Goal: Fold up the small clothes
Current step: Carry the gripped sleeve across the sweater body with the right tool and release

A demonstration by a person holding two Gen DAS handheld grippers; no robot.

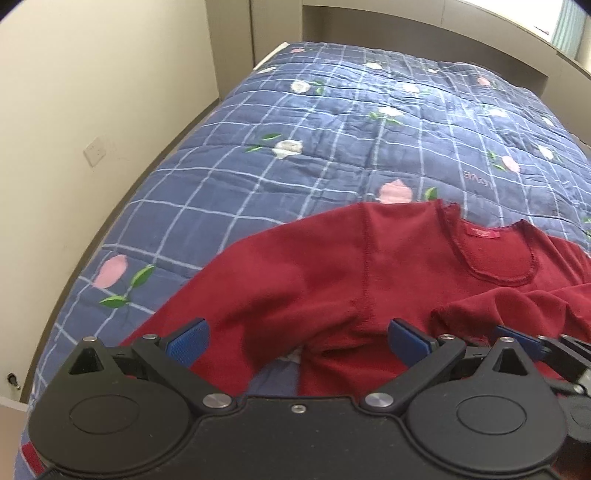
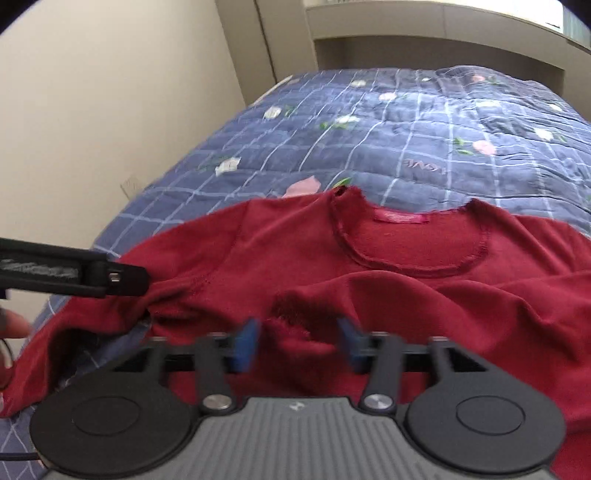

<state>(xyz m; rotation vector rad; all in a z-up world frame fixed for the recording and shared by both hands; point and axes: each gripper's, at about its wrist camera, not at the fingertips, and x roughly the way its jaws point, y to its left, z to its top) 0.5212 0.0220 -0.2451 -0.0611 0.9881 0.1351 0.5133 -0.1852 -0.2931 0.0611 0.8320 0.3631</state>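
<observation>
A dark red long-sleeved top lies on the blue quilt, neckline away from me; it also shows in the right wrist view. Its right sleeve is folded across the chest, with the cuff near the bottom. My left gripper is open, its blue pads either side of the left armpit and sleeve. My right gripper is open, with the folded sleeve's cuff lying between its pads. The left gripper's side shows in the right wrist view, over the left sleeve.
A blue checked quilt with flower patches covers the bed. A cream wall with a socket runs along the bed's left side. A headboard ledge stands at the far end.
</observation>
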